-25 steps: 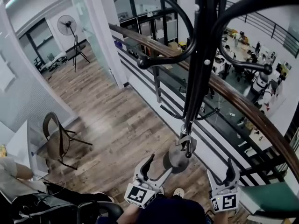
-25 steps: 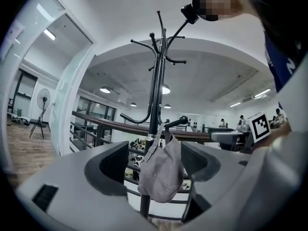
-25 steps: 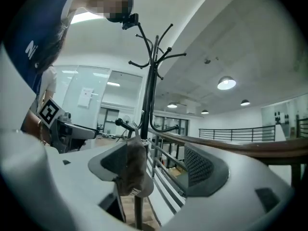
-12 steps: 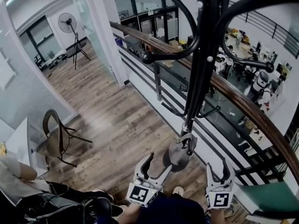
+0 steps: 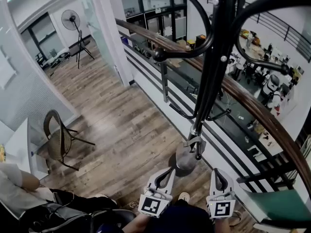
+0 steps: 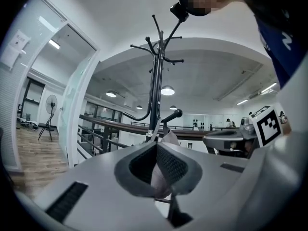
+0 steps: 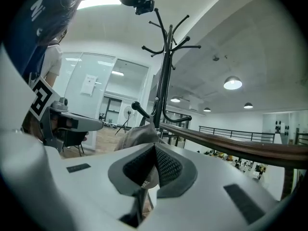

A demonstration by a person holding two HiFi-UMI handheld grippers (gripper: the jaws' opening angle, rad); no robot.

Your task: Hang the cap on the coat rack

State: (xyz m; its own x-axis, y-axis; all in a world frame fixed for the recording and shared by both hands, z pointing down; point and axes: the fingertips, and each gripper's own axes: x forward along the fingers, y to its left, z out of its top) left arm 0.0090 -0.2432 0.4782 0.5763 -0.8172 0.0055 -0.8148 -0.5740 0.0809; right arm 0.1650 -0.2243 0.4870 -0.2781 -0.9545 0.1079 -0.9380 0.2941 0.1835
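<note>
The black coat rack [image 5: 209, 81] rises through the middle of the head view. A grey cap [image 5: 186, 158] hangs on one of its low hooks. My left gripper [image 5: 170, 171] sits just below and left of the cap, jaws shut and nothing held. My right gripper [image 5: 217, 173] is below and right of it, also shut and holding nothing. In the left gripper view the cap [image 6: 169, 137] shows just past the shut gripper [image 6: 156, 148], under the rack [image 6: 155, 90]. The right gripper view has the cap [image 7: 137, 136] beyond its shut gripper [image 7: 155, 148], beside the rack [image 7: 166, 71].
A wooden handrail [image 5: 252, 110] on black railings runs diagonally behind the rack, with a lower floor beyond. A folding chair [image 5: 58, 140] stands at the left on the wood floor. A standing fan [image 5: 72, 21] is far back. A seated person [image 5: 14, 188] is at lower left.
Both grippers' jaws went from wide open to shut. Both drew slightly toward the bottom of the view. The cap stays on its hook.
</note>
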